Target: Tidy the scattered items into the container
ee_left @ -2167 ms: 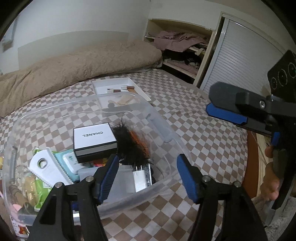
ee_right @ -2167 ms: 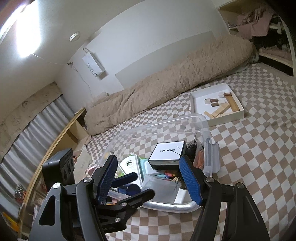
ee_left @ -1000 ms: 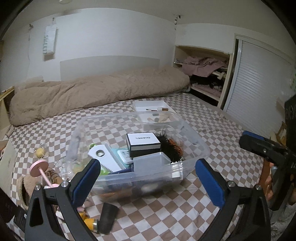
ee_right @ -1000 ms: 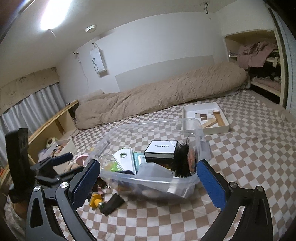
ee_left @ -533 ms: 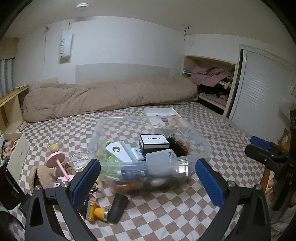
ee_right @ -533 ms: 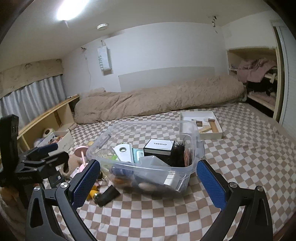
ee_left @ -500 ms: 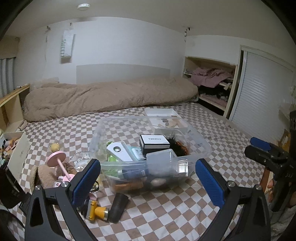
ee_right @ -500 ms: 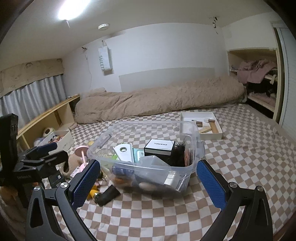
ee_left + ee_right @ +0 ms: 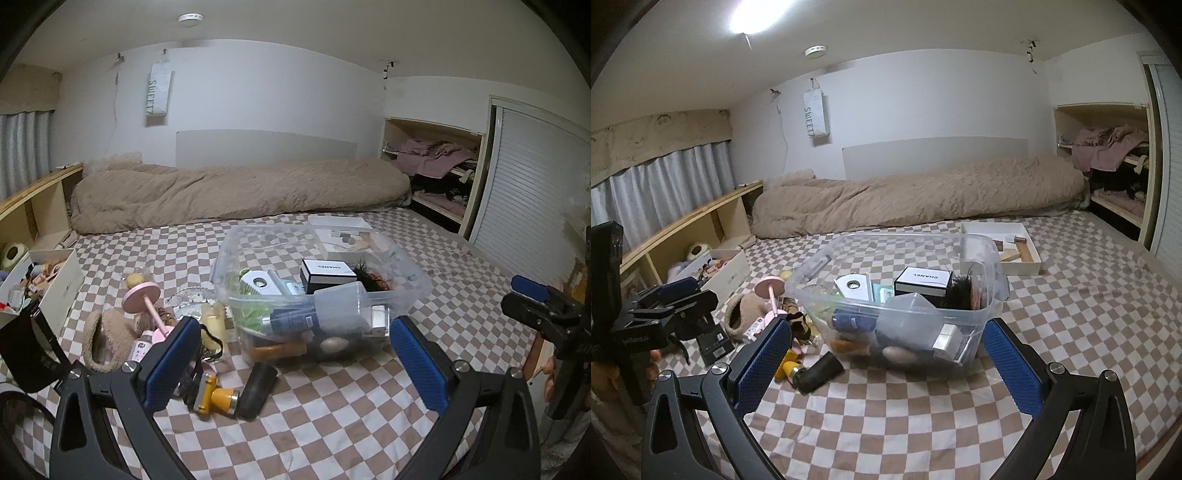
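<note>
A clear plastic container [image 9: 410, 291] stands on the checkered bed, holding a black-and-white box [image 9: 327, 275], a black feathery thing and several other items. Left of it lie a pink spool [image 9: 142, 293], a furry brown pouch [image 9: 107, 339], a yellow tool [image 9: 218, 397] and a black cylinder [image 9: 258, 384]. My left gripper [image 9: 293, 323] is open and empty, held back from the container's near wall. My right gripper [image 9: 886, 325] is also open and empty, facing the container [image 9: 886, 236] from the near side. The cylinder [image 9: 818, 373] lies just left of it.
A white tray [image 9: 1030, 264] with wooden blocks sits behind the container. A white box [image 9: 55, 273] of small things stands at the far left. A rolled beige duvet [image 9: 240, 195] lines the back wall. Closet shelves [image 9: 436, 173] are at the right.
Both grippers have drawn back from over the container and opened wider, so the whole container and the items left of it now show. In the last half second they barely moved.
</note>
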Motion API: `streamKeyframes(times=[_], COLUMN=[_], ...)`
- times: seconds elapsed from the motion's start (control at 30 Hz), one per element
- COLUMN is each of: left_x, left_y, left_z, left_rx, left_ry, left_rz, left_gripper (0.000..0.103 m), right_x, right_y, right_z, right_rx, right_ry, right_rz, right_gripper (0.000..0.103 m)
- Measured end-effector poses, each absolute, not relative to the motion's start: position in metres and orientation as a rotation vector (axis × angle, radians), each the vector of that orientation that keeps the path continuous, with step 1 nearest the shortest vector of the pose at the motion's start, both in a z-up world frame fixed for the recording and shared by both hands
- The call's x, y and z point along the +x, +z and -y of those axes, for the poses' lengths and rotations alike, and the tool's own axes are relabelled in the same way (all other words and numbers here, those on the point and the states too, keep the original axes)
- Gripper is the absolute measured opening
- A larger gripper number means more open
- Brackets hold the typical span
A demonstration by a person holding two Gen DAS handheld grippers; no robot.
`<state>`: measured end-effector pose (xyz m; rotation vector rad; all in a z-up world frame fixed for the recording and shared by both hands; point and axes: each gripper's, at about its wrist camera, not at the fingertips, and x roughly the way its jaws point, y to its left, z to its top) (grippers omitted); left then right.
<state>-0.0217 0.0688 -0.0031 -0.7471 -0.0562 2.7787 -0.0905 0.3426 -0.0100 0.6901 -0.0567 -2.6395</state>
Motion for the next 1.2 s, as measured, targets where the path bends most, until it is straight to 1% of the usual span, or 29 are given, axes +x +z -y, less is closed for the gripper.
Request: streamKeyframes(times=[0.17, 0.37, 0.53, 1.2], left_x=[-0.013, -0.004, 0.0, 0.004], left_y=[-0.007, -0.011, -0.012, -0.017], left_z=[-0.066, -0.068, -0.062, -0.058], left_rx=[-0.753, -0.762, -0.77, -0.815], left_ry=[2.792, 2.812, 2.827, 2.835], left_rz=[0.047, -0.012, -0.004, -0.033], left_gripper=[0.103, 0.103, 0.103, 0.103], right_x=[-0.083, -0.079, -0.077, -0.074], right_y=[-0.015, -0.024, -0.03, -0.034], right_z=[-0.34, -0.334, -0.326, -0.316], right_rx=[0.691, 0.695, 0.713, 0.731], right_ry=[-2.629, -2.614, -2.608, -2.603], right_rz=[0.042, 0.026, -0.01, -0.046], right_gripper=[0.103, 0.103, 0.103, 0.103])
